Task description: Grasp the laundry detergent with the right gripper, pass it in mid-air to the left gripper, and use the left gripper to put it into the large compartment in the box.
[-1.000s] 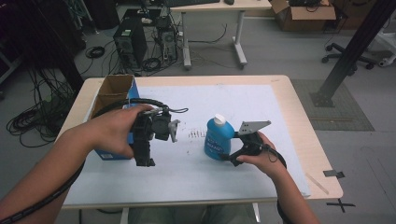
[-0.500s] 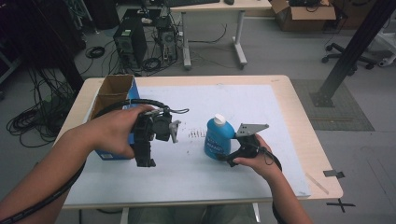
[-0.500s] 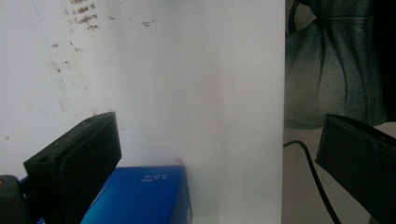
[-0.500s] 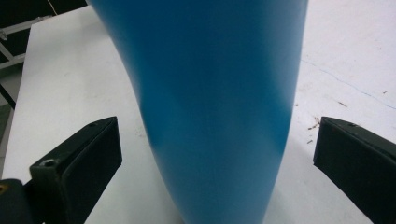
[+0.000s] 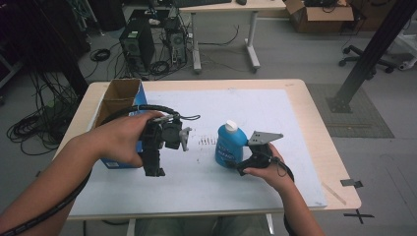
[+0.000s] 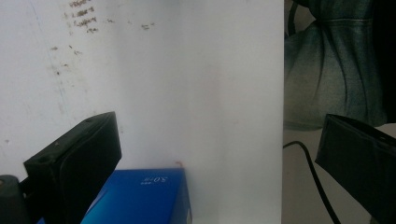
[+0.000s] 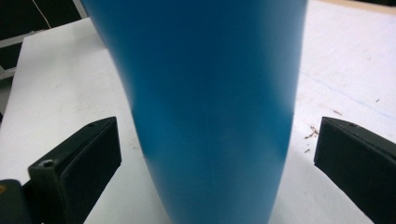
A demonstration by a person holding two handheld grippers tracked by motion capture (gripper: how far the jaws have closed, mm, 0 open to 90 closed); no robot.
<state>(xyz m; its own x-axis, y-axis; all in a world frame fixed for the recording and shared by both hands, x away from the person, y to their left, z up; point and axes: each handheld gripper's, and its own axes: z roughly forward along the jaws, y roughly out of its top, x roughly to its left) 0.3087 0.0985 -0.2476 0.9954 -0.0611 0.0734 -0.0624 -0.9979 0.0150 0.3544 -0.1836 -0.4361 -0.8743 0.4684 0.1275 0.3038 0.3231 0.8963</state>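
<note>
Blue bottle [image 5: 230, 145] upright mid-table, between spread jaws of right gripper [image 7: 217, 154], untouched; left gripper [image 6: 219, 163] spread; cardboard box [image 5: 119, 97] contents unclear.

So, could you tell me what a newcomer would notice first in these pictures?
Probably the blue bottle with a white cap, upright mid-table between the open jaws of the right gripper. Next, the left gripper, also open, held above the white sheet beside an open cardboard box at the table's left edge.

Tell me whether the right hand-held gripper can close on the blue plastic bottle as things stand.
Probably yes. The right hand-held gripper has its jaws open on either side of the upright blue plastic bottle with the white cap, a gap on each side, and nothing between them.
</note>
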